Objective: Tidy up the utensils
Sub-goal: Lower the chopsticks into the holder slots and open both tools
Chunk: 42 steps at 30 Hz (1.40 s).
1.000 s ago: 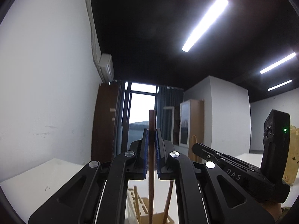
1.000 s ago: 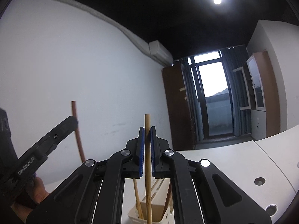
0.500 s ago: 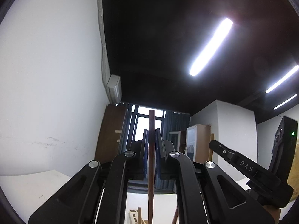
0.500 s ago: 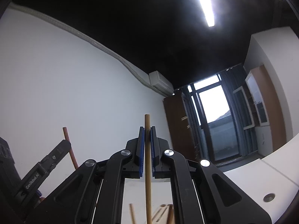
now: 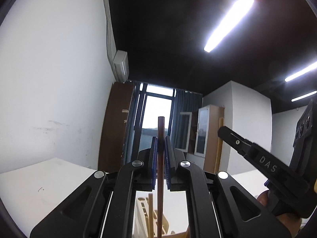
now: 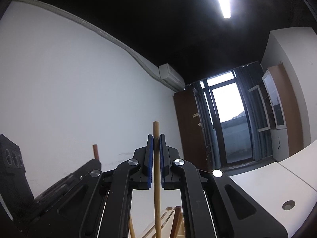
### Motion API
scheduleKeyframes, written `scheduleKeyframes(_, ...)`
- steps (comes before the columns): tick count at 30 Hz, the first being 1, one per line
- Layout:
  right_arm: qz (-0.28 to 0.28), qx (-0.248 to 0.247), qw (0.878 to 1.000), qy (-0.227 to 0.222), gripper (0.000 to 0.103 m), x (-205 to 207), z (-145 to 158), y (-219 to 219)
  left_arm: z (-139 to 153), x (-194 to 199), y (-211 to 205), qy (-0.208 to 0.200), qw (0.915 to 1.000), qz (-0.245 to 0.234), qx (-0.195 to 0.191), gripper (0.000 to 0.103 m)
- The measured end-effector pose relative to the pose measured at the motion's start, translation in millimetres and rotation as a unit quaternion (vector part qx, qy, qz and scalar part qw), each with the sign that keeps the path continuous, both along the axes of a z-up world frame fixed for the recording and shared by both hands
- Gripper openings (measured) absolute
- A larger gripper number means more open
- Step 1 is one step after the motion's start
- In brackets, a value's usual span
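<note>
Your left gripper [image 5: 160, 148] is squeezed shut on a dark brown stick [image 5: 160, 158], round and smooth, standing straight up between the blue pads [image 5: 155, 162]. Only this view shows your right gripper [image 5: 257, 158] from the side, off to the right, with "DAS" on it. Below the left gripper sits a cream holder [image 5: 144, 214] with slots, on the white table [image 5: 39, 188].

Your right gripper [image 6: 156, 152] is pinched tight on a light wooden stick [image 6: 156, 168], upright too. Only this view shows the brown stick's tip [image 6: 95, 151] poking up to the left, with your left gripper's black body hiding its lower part. The holder [image 6: 164, 216] is below, partly hidden.
</note>
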State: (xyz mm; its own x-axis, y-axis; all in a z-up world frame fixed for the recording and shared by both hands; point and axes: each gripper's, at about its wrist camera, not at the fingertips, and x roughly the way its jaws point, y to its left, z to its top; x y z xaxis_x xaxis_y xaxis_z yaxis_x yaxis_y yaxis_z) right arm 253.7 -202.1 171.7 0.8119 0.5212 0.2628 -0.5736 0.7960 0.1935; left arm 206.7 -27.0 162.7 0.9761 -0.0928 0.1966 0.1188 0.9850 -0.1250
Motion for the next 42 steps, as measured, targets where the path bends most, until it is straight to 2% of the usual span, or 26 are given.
scheduleKeyframes(15, -0.007, -0.05, 0.998, 0.034, 0.007, -4.8, -16.0, 4.6, -16.4, 2.3, 1.5, 0.038, 0.9988, -0.014, 0.029, 0.006)
scheduleKeyframes(42, 0.0, -0.124, 0.987, 0.102, 0.007, -13.7, -40.2, 10.1, -41.0, 5.6, 22.2, 0.124, 0.9901, -0.059, 0.028, 0.006)
